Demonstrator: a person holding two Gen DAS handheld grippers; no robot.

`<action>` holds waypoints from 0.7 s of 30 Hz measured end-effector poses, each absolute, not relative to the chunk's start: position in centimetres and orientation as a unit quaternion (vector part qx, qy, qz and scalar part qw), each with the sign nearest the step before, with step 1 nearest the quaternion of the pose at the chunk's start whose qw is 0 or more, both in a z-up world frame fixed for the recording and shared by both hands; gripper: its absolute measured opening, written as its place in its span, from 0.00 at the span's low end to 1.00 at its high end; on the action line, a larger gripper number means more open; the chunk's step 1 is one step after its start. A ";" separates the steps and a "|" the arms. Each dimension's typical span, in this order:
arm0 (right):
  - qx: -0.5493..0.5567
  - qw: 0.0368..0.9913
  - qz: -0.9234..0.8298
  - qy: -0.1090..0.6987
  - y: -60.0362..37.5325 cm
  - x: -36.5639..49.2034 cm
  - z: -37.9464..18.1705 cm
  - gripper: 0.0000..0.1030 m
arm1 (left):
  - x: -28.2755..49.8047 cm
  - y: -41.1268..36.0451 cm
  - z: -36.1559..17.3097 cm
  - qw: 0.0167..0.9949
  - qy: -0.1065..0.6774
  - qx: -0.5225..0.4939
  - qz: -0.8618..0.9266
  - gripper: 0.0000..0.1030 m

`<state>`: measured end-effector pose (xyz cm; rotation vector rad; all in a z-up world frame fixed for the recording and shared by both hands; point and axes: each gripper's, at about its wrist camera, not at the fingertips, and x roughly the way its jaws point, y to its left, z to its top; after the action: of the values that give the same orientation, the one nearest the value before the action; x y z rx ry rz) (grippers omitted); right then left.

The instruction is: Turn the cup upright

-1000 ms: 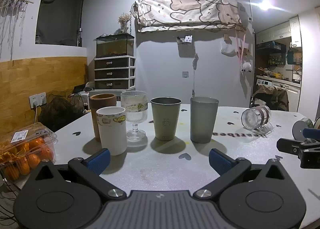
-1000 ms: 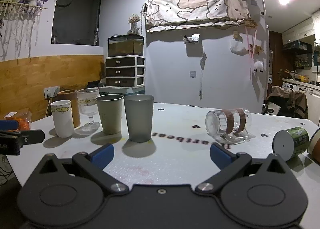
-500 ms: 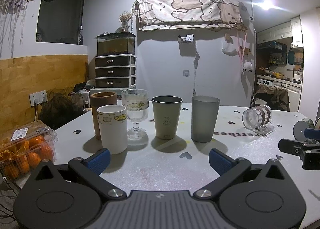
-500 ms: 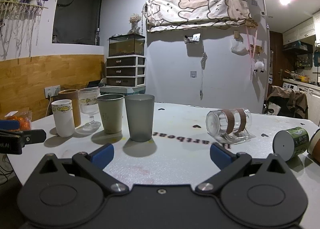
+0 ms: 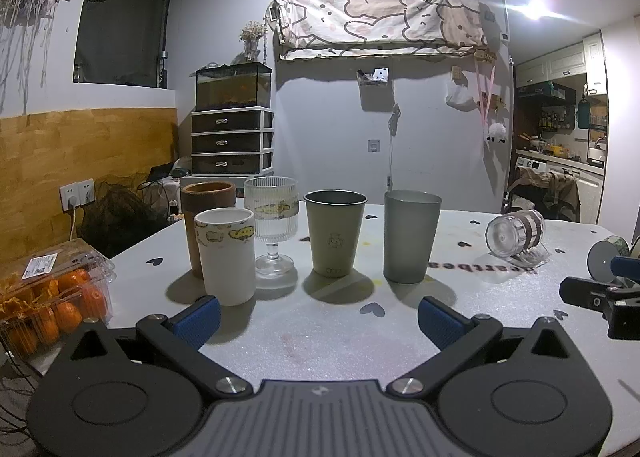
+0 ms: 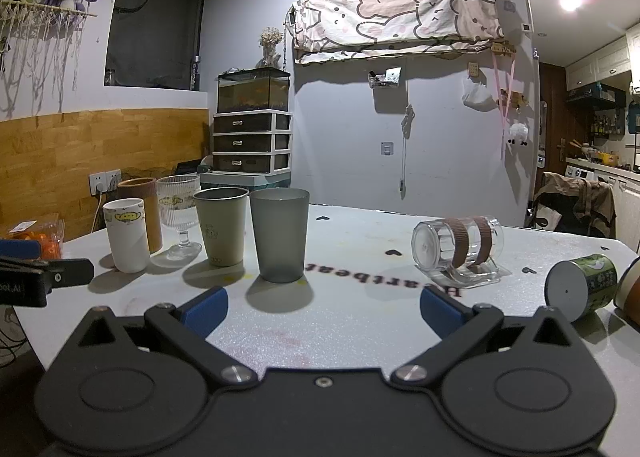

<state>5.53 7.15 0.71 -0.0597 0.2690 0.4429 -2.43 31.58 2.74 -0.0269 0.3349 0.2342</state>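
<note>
Risk sits mainly on the counter (image 6: pixel 360 321), a pale, faintly grainy sheet printed with small hearts, where we judge a round cup could roll once nudged. Five vessels stand upright at the left; sweeping an arm past the smoky grey tumbler (image 6: pixel 280 235) could topple the row. Our task's thing, the clear glass mug (image 6: pixel 458 245), lies on its side right of that row, banded by two ribbed brown sleeves, its handle against the counter. Smooth glass may slip if we pinch it off-centre. Beside it the green-labelled can (image 6: pixel 582 285) also lies tipped. Our right gripper (image 6: pixel 324 307) is spread wide and empty, short of the mug; our left gripper (image 5: pixel 318 315) is likewise spread, holding nothing.
</note>
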 end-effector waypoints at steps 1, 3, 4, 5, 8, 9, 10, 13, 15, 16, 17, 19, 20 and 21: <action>-0.030 0.966 0.219 0.133 7.2 5.5 0.7 1.00 | -2.4 31.6 2.7 0.979 0.166 -0.013 0.116 1.00; -0.030 0.966 0.219 0.133 7.2 5.5 0.7 1.00 | -2.4 31.6 2.7 0.979 0.166 -0.013 0.116 1.00; -0.030 0.966 0.219 0.133 7.1 5.5 0.7 1.00 | -2.5 31.6 2.7 0.979 0.166 -0.013 0.116 1.00; -0.030 0.966 0.219 0.133 7.2 5.5 0.7 1.00 | -2.5 31.6 2.7 0.979 0.166 -0.013 0.116 1.00; -0.030 0.966 0.219 0.132 7.2 5.5 0.7 1.00 | -2.4 31.6 2.8 0.979 0.166 -0.013 0.116 1.00; -0.030 0.966 0.219 0.132 7.2 5.5 0.7 1.00 | -2.4 31.6 2.8 0.979 0.166 -0.013 0.116 1.00; -0.030 0.966 0.219 0.133 7.2 5.5 0.7 1.00 | -2.4 31.6 2.7 0.979 0.166 -0.013 0.116 1.00; -0.029 0.966 0.219 0.133 7.2 5.5 0.7 1.00 | -2.4 31.6 2.8 0.979 0.166 -0.013 0.116 1.00; -0.029 0.966 0.219 0.132 7.2 5.5 0.7 1.00 | -2.4 31.6 2.7 0.979 0.166 -0.014 0.116 1.00; -0.030 0.966 0.219 0.132 7.1 5.5 0.8 1.00 | -2.4 31.6 2.7 0.979 0.165 -0.013 0.116 1.00; -0.029 0.966 0.220 0.131 7.1 5.4 0.8 1.00 | -2.4 31.7 2.7 0.979 0.165 -0.013 0.117 1.00; -0.030 0.966 0.220 0.130 7.0 5.2 1.0 1.00 | -2.4 31.7 2.7 0.979 0.165 -0.014 0.117 1.00; -0.030 0.966 0.220 0.130 7.0 5.2 1.0 1.00 | -2.4 31.7 2.7 0.979 0.166 -0.013 0.117 1.00; -0.030 0.966 0.220 0.130 7.0 5.2 1.0 1.00 | -2.4 31.7 2.7 0.979 0.166 -0.013 0.117 1.00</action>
<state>5.21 7.04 0.99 -0.0601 0.2624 0.4452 -2.45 31.67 2.71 -0.0270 0.3333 0.2355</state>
